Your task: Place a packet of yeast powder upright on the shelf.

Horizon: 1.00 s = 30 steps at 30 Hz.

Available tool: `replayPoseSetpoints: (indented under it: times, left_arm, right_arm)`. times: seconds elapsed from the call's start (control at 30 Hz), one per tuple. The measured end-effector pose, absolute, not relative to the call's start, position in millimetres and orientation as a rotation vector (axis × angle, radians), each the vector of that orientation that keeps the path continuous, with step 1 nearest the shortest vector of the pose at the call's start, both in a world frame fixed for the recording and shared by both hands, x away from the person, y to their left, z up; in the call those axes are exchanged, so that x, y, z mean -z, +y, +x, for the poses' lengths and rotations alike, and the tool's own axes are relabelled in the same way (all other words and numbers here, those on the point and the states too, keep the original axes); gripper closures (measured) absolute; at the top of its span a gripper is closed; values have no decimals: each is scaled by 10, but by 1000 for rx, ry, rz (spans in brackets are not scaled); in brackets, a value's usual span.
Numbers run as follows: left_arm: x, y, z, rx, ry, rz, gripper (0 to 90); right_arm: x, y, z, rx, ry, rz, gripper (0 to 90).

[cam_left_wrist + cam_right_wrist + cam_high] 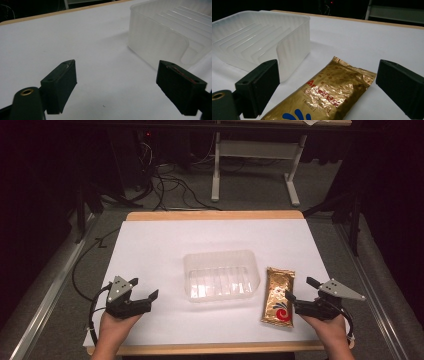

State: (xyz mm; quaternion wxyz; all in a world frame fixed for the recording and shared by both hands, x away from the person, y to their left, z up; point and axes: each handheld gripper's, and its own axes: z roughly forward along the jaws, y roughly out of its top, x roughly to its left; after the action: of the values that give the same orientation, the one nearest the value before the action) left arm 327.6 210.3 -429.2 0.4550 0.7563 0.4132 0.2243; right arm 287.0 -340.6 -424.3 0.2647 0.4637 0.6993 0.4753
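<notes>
A clear ribbed plastic tray (221, 275) stands empty at the middle of the white table top (165, 240). Just right of it lies a gold foil packet (278, 296) with red print and a blue mark. My right gripper (299, 290) is open at the packet's near right corner, and in the right gripper view the gold packet (324, 95) lies on the table between and ahead of the spread jaws, untouched. My left gripper (143, 288) is open at the near left, apart from the tray (162, 37), with bare table between its jaws.
A wooden table edge (215, 215) runs along the far side. Beyond it are a white desk frame (255, 165) and loose cables (170, 185) on the grey floor. Dark drapes flank both sides of the table.
</notes>
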Motion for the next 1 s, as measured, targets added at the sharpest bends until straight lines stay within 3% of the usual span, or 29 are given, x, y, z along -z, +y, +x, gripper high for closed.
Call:
replayPoseSetpoints:
  times: [0.37, 0.67, 0.77, 0.8, 0.83, 0.87, 0.9, 0.93, 0.97, 1.0]
  left_arm:
    - [4293, 2046, 3333, -545, 1042, 1855, 142]
    - [4288, 1987, 3347, -536, 1003, 1859, 195]
    - [4268, 1993, 3373, -512, 1005, 1849, 241]
    - [4257, 2010, 3386, -501, 1011, 1837, 260]
    - [4255, 2018, 3392, -503, 1019, 1836, 273]
    - [4255, 2018, 3392, -503, 1019, 1836, 285]
    - [4254, 2023, 3396, -504, 1022, 1837, 294]
    - [4255, 2026, 3401, -501, 1025, 1833, 294]
    - [4255, 2022, 3409, -504, 1023, 1832, 319]
    - [4255, 2012, 3411, -515, 1023, 1836, 323]
  right_arm:
    - [4269, -3482, 2818, -1294, 1884, 1263, 95]
    - [4274, -3530, 2767, -1274, 1880, 1306, 70]
    - [4301, -3540, 2756, -1262, 1883, 1318, 145]
    - [4315, -3555, 2740, -1253, 1881, 1317, 274]
    - [4321, -3563, 2734, -1258, 1878, 1317, 342]
    - [4321, -3563, 2734, -1258, 1878, 1317, 342]
    - [4349, -3577, 2727, -1259, 1886, 1330, 425]
    - [4349, -3577, 2727, -1259, 1886, 1330, 425]
    - [4393, -3584, 2729, -1249, 1911, 1354, 524]
    - [4411, -3583, 2731, -1236, 1920, 1360, 533]
